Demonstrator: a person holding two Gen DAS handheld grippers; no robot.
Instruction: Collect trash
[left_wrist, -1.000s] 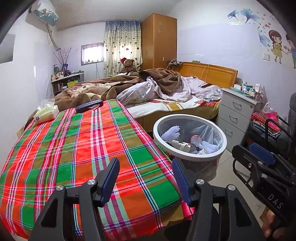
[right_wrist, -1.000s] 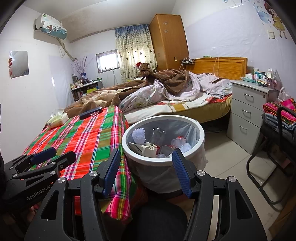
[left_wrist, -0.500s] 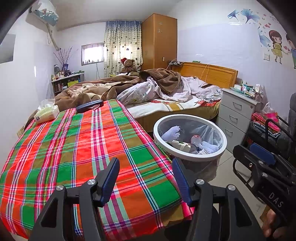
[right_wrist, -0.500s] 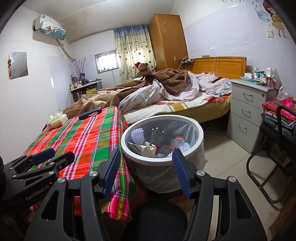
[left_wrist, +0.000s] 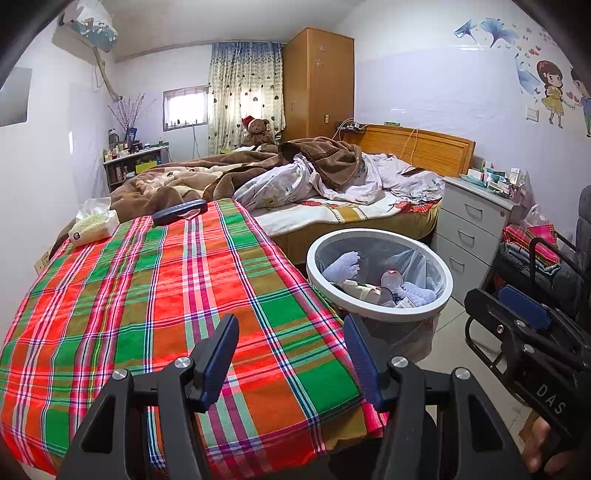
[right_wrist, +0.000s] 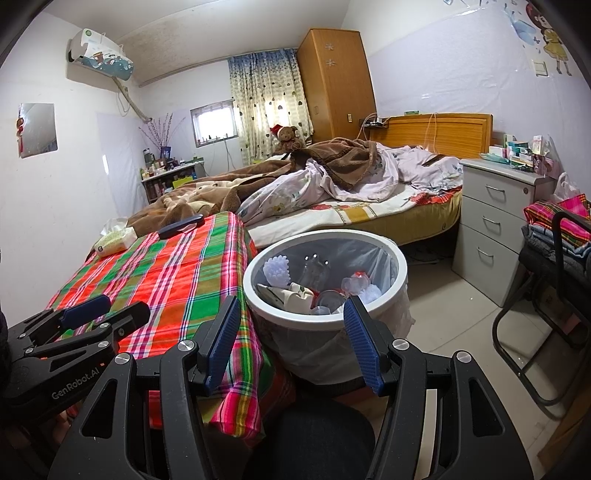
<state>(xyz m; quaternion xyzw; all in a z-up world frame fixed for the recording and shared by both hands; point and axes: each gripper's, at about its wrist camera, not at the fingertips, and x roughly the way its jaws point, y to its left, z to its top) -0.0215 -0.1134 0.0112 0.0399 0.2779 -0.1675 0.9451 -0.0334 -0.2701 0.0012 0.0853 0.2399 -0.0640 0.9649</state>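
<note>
- Trash (right_wrist: 325, 291) fills the bottom of a white-rimmed bin (right_wrist: 397, 258) lined with a clear bag: white knobbly pieces, a clear bottle, crumpled cartons and cups with red trim.
- Bin stands on the tiled floor just beside the corner of a table under a red-and-green plaid cloth (left_wrist: 155, 295), between the table and a grey drawer unit (right_wrist: 495, 236).
- Left gripper (left_wrist: 291, 356) hangs over the near end of the cloth, its blue-padded jaws parted and nothing between them.
- Right gripper (right_wrist: 291, 339) points toward the bin from the near side, jaws likewise apart and empty; the bin's rim shows in the gap beyond them, untouched.
- Each gripper appears at the edge of the other's view: the right one at lower right in the left wrist view, with a person's fingers (left_wrist: 543, 446) under it; the left one at lower left in the right wrist view.
- Cloth is bare except at its far end, where a tissue pack (left_wrist: 94, 227) and a dark blue flat object (left_wrist: 179, 212) lie.
- Behind the table, a bed (right_wrist: 369, 214) carries rumpled brown blankets and pale sheets, with a teddy bear (right_wrist: 288, 138) in a red hat at the far side.
- Black chair (right_wrist: 554, 273) piled with folded cloth stands at right.
</note>
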